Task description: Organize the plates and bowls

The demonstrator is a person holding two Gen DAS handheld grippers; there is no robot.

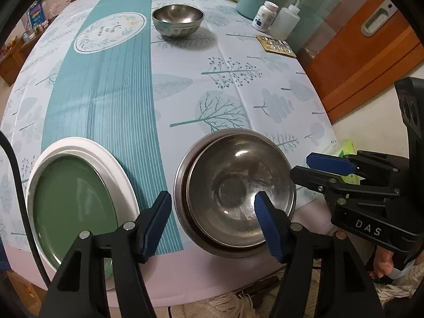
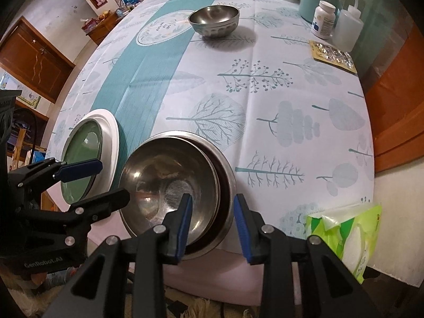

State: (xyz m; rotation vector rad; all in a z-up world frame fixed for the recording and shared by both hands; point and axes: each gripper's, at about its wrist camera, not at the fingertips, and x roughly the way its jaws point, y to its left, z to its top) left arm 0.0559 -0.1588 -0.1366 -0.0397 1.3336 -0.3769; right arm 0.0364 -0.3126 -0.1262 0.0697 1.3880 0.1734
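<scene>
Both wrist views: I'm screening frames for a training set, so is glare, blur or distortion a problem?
Left wrist: sharp, strong fisheye bending, small highlights in the nested steel bowls. Right wrist: same curvature, window glare on the green plate, dark corners.

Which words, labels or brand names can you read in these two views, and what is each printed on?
"DAS": on the right hand-held gripper, its black body.
"GenRobot.AI": on the left hand-held gripper, its black body.
Tablecloth medallion: lettering too small to read.
White pill bottle: label blurred, unreadable.
Green tissue pack: print unreadable.

Nested bowls (image 1: 235, 198) at table's (image 1: 238, 100) near edge, stacked plates (image 1: 76, 198) left, single bowl (image 1: 178, 21) behind.
</scene>
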